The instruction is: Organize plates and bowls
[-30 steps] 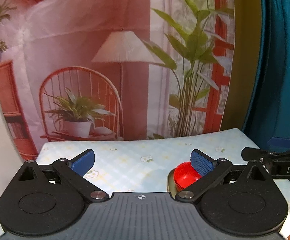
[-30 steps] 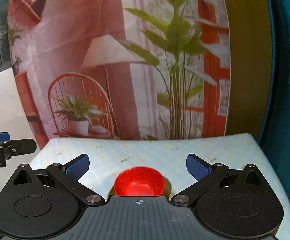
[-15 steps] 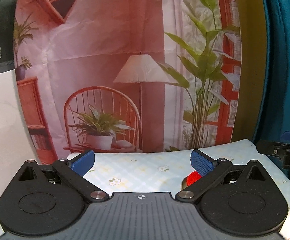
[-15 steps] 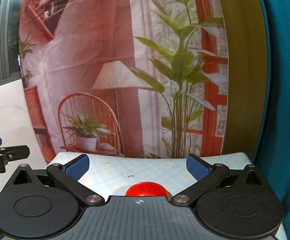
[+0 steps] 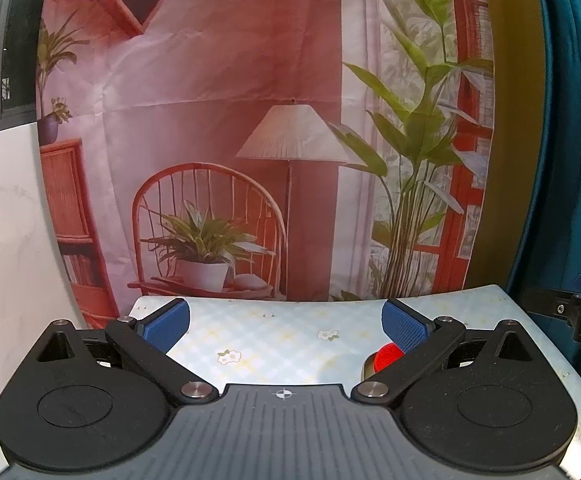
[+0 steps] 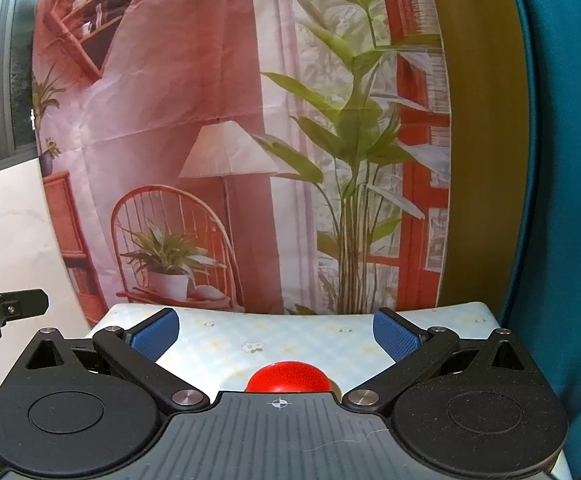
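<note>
Right wrist: red bowl [image 6: 288, 377] centred; left wrist: mostly hidden. Both fingers wide, empty.

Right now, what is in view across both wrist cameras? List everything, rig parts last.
red bowl: 1, red, on the table near its front, mostly hidden behind the right gripper's body; sits on a pale dish of which only an edge shows.
pale dish: 1, off-white, under the red bowl, mostly hidden.
table: 1, pale blue and yellow check cloth with small flowers.
printed backdrop: 1, pink and red room scene with lamp, chair and plants, behind the table.
teal curtain: 1, teal, at the right.
left gripper: 1, black with blue pads, open, holding nothing.
right gripper: 1, black with blue pads, open, holding nothing.
</note>
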`<action>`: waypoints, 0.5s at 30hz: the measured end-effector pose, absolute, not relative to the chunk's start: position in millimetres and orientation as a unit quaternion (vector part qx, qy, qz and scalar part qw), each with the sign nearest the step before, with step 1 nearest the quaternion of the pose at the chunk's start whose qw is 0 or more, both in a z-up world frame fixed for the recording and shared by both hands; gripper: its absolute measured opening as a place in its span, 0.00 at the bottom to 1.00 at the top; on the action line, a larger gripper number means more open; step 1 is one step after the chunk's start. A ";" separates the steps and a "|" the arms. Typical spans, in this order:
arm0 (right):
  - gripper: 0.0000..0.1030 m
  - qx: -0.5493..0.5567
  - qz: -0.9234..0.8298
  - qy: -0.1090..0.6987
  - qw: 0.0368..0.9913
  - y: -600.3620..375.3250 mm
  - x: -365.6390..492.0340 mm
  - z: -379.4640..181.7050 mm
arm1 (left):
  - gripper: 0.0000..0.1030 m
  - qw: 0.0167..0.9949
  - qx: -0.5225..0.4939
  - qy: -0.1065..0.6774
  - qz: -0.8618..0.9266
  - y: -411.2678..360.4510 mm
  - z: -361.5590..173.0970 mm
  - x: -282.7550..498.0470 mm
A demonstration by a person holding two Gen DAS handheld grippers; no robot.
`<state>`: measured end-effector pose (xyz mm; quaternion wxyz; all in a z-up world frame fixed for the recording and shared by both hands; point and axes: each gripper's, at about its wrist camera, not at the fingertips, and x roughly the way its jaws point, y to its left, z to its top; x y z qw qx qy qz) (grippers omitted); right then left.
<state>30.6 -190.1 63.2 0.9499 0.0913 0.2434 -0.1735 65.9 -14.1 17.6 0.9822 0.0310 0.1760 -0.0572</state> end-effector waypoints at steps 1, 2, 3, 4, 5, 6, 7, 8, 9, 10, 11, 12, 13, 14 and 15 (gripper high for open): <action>1.00 0.091 -0.173 0.243 0.950 -189.5 30.8 63.0 | 1.00 0.982 0.031 0.176 -0.056 -13.3 17.7 65.3; 1.00 0.091 -0.172 0.244 0.950 -189.2 31.0 63.1 | 1.00 0.982 0.030 0.176 -0.056 -13.0 18.0 65.1; 1.00 0.091 -0.172 0.244 0.950 -188.6 31.5 63.0 | 1.00 0.982 0.030 0.176 -0.056 -12.6 18.8 66.1; 1.00 0.091 -0.171 0.244 0.950 -188.4 31.9 63.1 | 1.00 0.983 0.031 0.175 -0.055 -13.2 19.3 66.1; 1.00 0.091 -0.171 0.244 0.950 -187.8 32.4 63.1 | 1.00 0.983 0.031 0.175 -0.054 -12.9 19.5 66.3; 1.00 0.091 -0.170 0.244 0.950 -187.5 32.5 63.1 | 1.00 0.983 0.031 0.175 -0.055 -12.7 19.6 66.6; 1.00 0.091 -0.170 0.243 0.951 -187.2 32.5 63.2 | 1.00 0.983 0.030 0.175 -0.055 -12.8 19.6 66.6; 1.00 0.091 -0.170 0.243 0.951 -187.7 32.6 63.2 | 1.00 0.983 0.030 0.175 -0.055 -12.7 19.6 66.5; 1.00 0.091 -0.170 0.244 0.951 -187.6 32.8 63.2 | 1.00 0.983 0.030 0.175 -0.054 -12.8 19.6 66.5; 1.00 0.090 -0.170 0.244 0.951 -187.4 32.7 63.3 | 1.00 0.983 0.030 0.175 -0.055 -12.6 19.7 66.7; 1.00 0.091 -0.170 0.244 0.950 -187.5 32.7 63.3 | 1.00 0.982 0.031 0.176 -0.055 -12.6 19.6 66.7; 1.00 0.091 -0.171 0.244 0.950 -187.5 32.7 63.2 | 1.00 0.982 0.031 0.176 -0.054 -12.5 19.7 66.8; 1.00 0.091 -0.171 0.244 0.950 -187.3 32.9 63.3 | 1.00 0.982 0.031 0.177 -0.054 -12.3 19.7 66.6; 1.00 0.091 -0.170 0.244 0.950 -187.4 32.7 63.3 | 1.00 0.982 0.031 0.177 -0.053 -12.2 19.5 66.8; 1.00 0.091 -0.170 0.244 0.951 -187.1 32.8 63.4 | 1.00 0.982 0.031 0.178 -0.052 -11.8 19.6 66.8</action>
